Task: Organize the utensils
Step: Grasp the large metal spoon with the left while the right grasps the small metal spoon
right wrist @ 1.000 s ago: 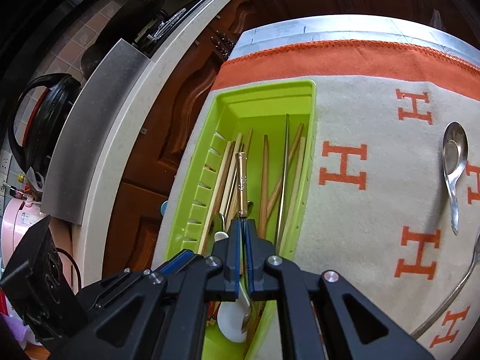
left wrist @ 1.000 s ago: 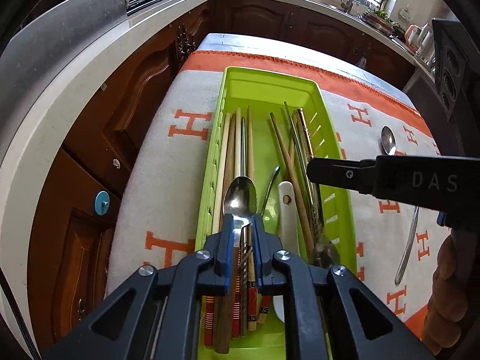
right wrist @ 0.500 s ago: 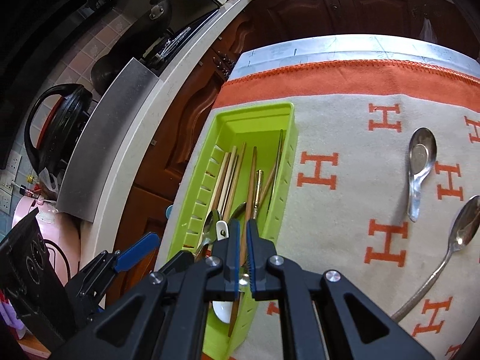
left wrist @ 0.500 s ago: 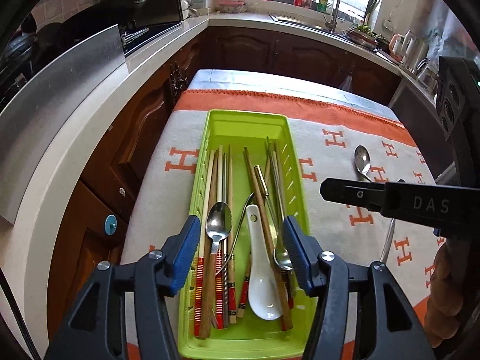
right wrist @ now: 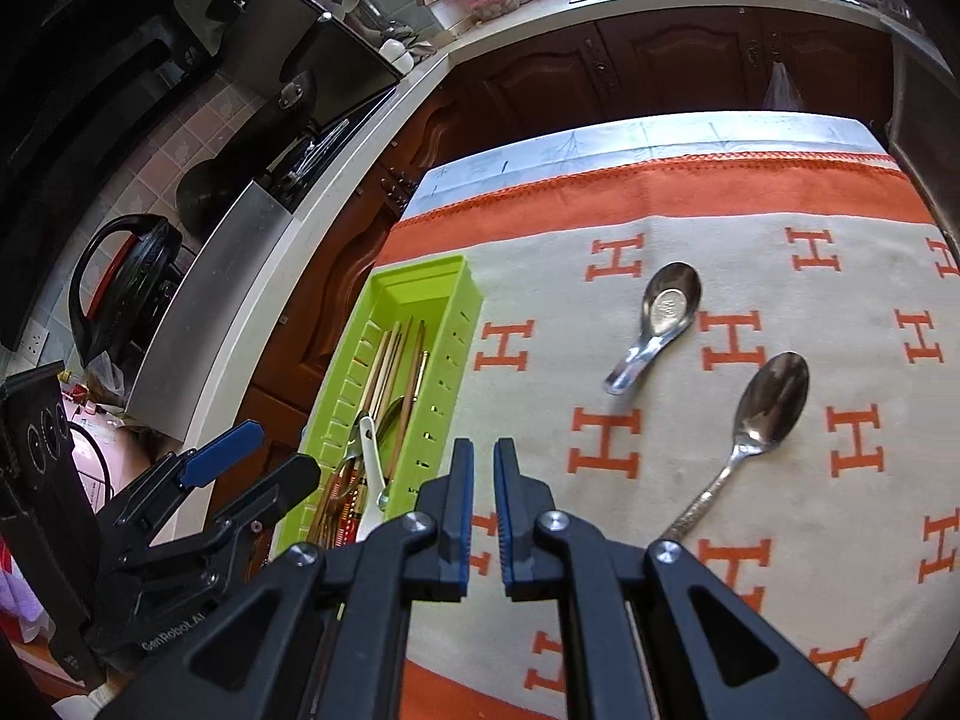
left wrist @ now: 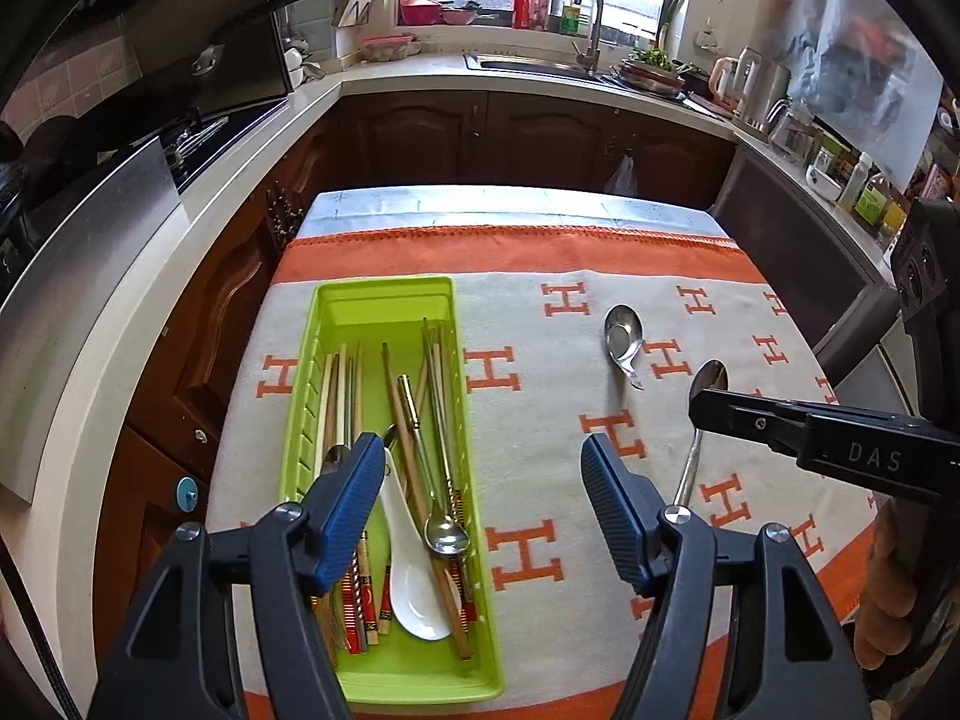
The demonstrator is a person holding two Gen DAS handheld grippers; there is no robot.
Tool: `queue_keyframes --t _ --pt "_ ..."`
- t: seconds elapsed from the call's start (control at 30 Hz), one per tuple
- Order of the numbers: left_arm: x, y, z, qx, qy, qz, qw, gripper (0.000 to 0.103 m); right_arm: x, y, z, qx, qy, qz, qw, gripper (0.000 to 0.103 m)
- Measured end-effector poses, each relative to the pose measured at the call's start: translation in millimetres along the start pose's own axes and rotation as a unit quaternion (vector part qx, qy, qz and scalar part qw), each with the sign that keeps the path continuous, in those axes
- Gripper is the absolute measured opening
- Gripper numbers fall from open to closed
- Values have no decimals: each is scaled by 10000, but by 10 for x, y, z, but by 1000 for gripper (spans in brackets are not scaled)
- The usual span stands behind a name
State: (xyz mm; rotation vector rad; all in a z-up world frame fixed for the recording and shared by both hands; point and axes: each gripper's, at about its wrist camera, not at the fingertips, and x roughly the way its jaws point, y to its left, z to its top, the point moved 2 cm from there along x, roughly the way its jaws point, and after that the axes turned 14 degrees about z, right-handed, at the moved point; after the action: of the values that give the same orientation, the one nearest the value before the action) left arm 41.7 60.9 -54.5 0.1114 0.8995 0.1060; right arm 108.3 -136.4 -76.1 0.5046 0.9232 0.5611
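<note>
Kitchen counters and dark wood cabinets ring the table, which we see draped in a cloth of cream and orange with H marks.

From the left wrist view, our left tongs stand wide apart; the jaws have just been opening and nothing sits between them. Under and just beyond the left finger lies the green tray, holding chopsticks, a white spoon and a metal spoon with its bowl toward us. Beyond the right finger, on the cloth, lie a short spoon and a long spoon. Our right tongs reach in from the right, their tip over the long spoon's neck, with a hand behind them.

From the right wrist view, our right tongs are almost together, a thin gap left, gripping nothing. The tray lies to their left, the short spoon ahead, the long spoon ahead and to the right. Left tongs show at far left, spread open beside the tray.
</note>
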Motion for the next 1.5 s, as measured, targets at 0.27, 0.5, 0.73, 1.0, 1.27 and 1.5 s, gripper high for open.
queue_keyframes --t 0.27,0.5,0.73,1.0,1.27,1.5 --pt "141 -315 212 186 181 -241 9994 68 -349 -434 29 199 -302 -292 9989 7" --pt "510 -653 468 396 448 -355 9976 69 -444 -861 167 397 -555 -529 9963 26" --pt "1045 -1080 703 679 806 -334 9939 69 -319 -1375 232 729 -467 -603 9944 27" --pt "1580 -1413 816 784 1007 -354 9912 69 -122 -1727 165 797 -356 -409 9953 27" --pt "1878 -1456 793 683 1074 -352 9912 69 -1 -1730 61 357 -467 -157 9981 27" --pt "2042 -1496 704 891 1037 -209 9904 69 126 -1564 -6 -284 -334 -214 9988 8"
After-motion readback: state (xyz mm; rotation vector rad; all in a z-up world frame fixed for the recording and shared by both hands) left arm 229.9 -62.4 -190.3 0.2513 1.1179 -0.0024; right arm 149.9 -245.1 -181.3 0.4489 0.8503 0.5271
